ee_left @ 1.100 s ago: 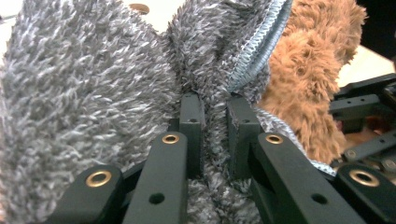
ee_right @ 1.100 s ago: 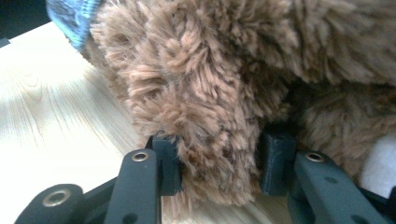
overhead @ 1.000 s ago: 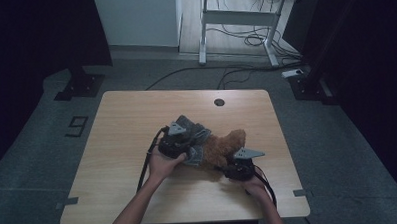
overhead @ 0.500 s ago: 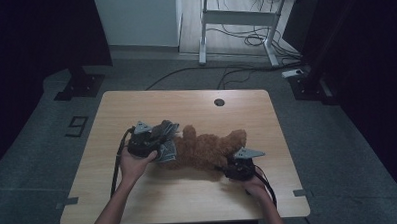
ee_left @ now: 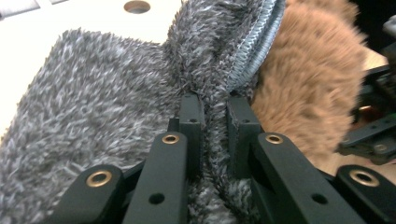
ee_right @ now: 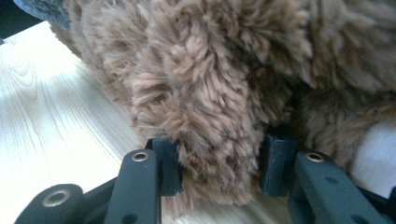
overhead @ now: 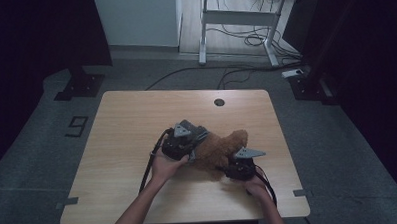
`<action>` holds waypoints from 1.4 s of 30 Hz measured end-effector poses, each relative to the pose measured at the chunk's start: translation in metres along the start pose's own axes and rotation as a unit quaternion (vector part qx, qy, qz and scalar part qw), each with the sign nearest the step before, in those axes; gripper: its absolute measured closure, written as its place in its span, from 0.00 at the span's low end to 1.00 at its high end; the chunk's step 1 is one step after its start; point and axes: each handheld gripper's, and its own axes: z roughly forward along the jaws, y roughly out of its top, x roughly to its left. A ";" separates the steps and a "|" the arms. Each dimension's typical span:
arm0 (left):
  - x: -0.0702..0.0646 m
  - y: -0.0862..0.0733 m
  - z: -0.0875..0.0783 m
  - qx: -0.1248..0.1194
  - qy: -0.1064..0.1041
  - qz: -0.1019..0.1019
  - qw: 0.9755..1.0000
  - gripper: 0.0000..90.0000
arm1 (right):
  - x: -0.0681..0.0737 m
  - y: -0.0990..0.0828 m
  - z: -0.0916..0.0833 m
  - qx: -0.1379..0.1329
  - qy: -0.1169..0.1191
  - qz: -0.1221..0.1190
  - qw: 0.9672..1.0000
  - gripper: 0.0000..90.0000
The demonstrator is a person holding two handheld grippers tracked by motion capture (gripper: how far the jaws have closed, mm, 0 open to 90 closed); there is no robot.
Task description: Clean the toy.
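Grey fleece pulled back against the brown toy

Fleece of grey plush sits pinched between the jaws of the left gripper, which are squeezed nearly together on a fold of it beside its stitched blue-grey hem. In the high view the fleece lies at the left end of the brown plush toy, touching it, near the middle of the table. The right gripper clamps a thick furry limb of the toy, its jaws held partway apart by the fur, low against the wood. Half a second ago the left gripper was farther out to the left with the fleece drawn away; now it has come back in beside the toy, while the right gripper has kept its place. The table is pale wood with a round hole near its far edge; around it is grey floor, cables and a white desk frame behind
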 end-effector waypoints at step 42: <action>0.100 -0.078 -0.013 -0.019 0.022 -0.137 0.990 0.88 | 0.005 0.008 0.014 0.026 -0.038 -0.043 0.998 0.66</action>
